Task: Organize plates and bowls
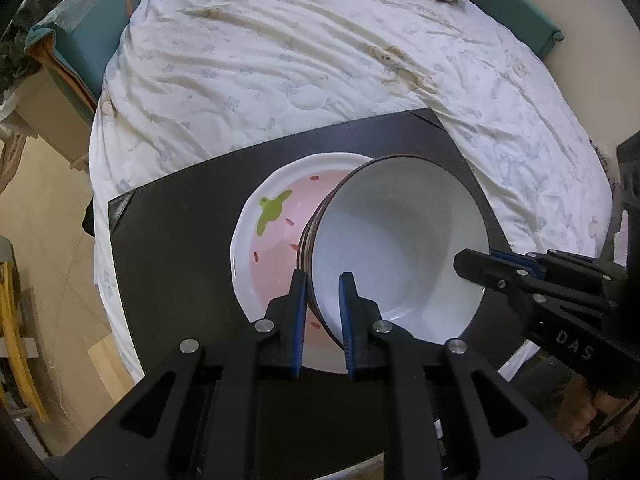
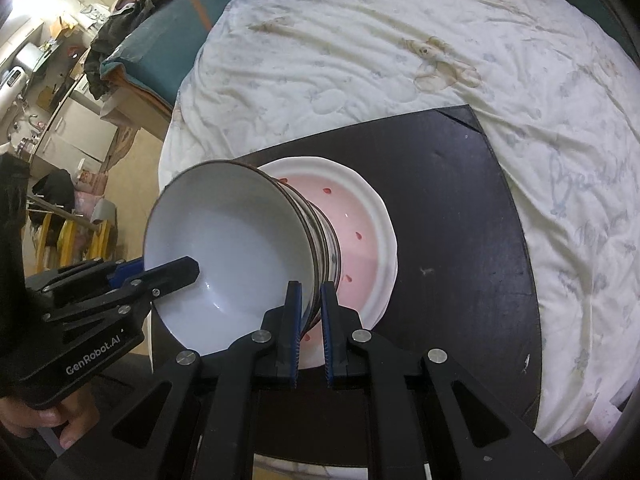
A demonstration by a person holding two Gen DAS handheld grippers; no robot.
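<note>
The white bowl (image 1: 396,248) is gripped by its rim at opposite sides, left gripper (image 1: 323,280) at seven o'clock and right gripper (image 2: 311,290) clamped likewise, directly above the pink plate (image 1: 276,224) on the dark board (image 1: 180,248).

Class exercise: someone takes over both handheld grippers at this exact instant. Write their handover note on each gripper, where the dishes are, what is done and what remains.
Left gripper: shut on the white bowl's rim.
Right gripper: shut on the opposite rim.
The bowl, apparently the top of a small nested stack, sits over the pink strawberry plate on the dark board laid on the bed.
Done: bowl brought over the plate.
Left: confirm it rests there, then release both grippers.
</note>
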